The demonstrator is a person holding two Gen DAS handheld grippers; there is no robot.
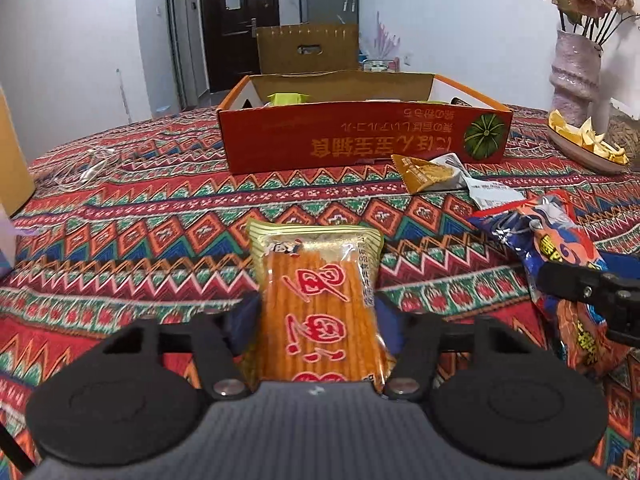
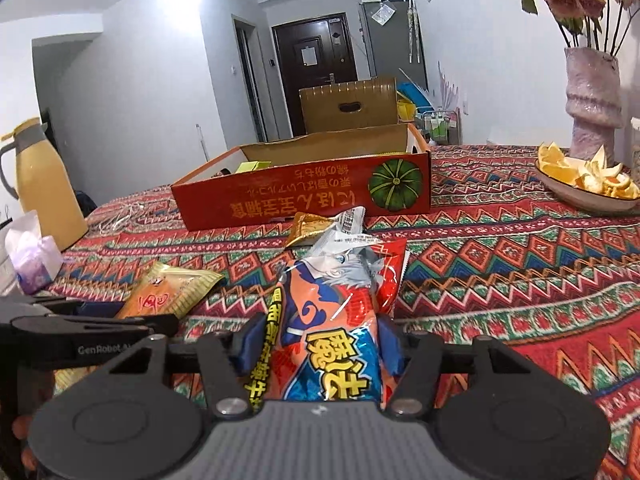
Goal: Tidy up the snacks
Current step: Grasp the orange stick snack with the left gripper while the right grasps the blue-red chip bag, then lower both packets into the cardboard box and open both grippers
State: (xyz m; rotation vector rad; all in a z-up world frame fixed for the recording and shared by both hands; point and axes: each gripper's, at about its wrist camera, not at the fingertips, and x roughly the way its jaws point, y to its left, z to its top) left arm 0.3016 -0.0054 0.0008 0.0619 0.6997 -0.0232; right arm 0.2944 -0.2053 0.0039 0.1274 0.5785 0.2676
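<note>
We hold both grippers low and level, side by side — our left gripper [image 1: 316,312] and right gripper [image 2: 320,344] each clamped on a packet.

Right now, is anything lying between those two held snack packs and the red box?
Yes: a small gold packet and a white wrapper lie on the cloth before the red box, ahead of the blue pack.
</note>
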